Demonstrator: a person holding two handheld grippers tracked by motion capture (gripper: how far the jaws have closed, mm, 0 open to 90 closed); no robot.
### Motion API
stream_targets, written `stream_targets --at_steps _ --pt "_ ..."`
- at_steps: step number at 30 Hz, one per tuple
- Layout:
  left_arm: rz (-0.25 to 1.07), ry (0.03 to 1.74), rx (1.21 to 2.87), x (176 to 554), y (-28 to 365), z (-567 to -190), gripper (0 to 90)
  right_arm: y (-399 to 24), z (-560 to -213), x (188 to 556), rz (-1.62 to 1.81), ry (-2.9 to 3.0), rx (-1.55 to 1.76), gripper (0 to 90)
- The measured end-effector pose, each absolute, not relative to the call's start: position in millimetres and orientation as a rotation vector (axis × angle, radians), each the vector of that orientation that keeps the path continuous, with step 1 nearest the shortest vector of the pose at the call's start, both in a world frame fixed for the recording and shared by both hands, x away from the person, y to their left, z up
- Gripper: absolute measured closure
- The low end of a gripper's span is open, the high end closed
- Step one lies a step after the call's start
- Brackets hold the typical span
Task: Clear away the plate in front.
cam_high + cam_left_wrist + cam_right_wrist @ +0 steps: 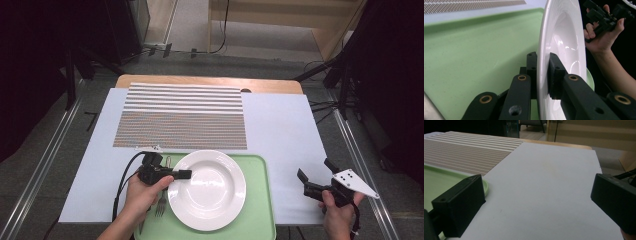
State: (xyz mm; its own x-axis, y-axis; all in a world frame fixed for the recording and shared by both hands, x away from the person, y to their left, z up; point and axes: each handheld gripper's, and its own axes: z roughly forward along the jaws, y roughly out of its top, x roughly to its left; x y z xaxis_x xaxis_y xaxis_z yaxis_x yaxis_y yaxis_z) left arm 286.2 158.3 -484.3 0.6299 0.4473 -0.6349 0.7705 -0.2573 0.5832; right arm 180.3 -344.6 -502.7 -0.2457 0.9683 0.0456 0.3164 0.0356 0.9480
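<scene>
Left gripper (186, 174): clamped on left rim of white plate (212, 192), lower centre of high view, on green tray (257, 210). Right gripper (316, 176): jaws wide, holding nothing, lower right. Plate: likely ceramic; stiff, glazed, slippery, breakable. Best held at rim, pads on both faces. Fork (161, 202) beside plate.

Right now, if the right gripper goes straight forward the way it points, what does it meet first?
Probably nothing near: the right gripper, jaws open, points over the bare white sheet toward the table's far edge. The green tray lies to one side.
</scene>
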Motion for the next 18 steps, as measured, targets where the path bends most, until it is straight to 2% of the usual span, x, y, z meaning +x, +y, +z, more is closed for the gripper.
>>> stream_targets --at_steps 14,17,18 --pt "-0.501 0.989 1.981 285.8 151.4 -490.2 81.2 -344.6 -502.4 180.4 1.231 1.637 1.328 0.0" --pt "-0.464 0.996 2.018 287.4 149.0 -490.1 78.8 -343.9 -502.5 180.2 1.231 1.637 1.343 0.0" --pt "-0.418 1.009 2.062 288.2 147.8 -491.3 74.4 -343.7 -502.4 180.1 1.232 1.637 1.343 0.0"
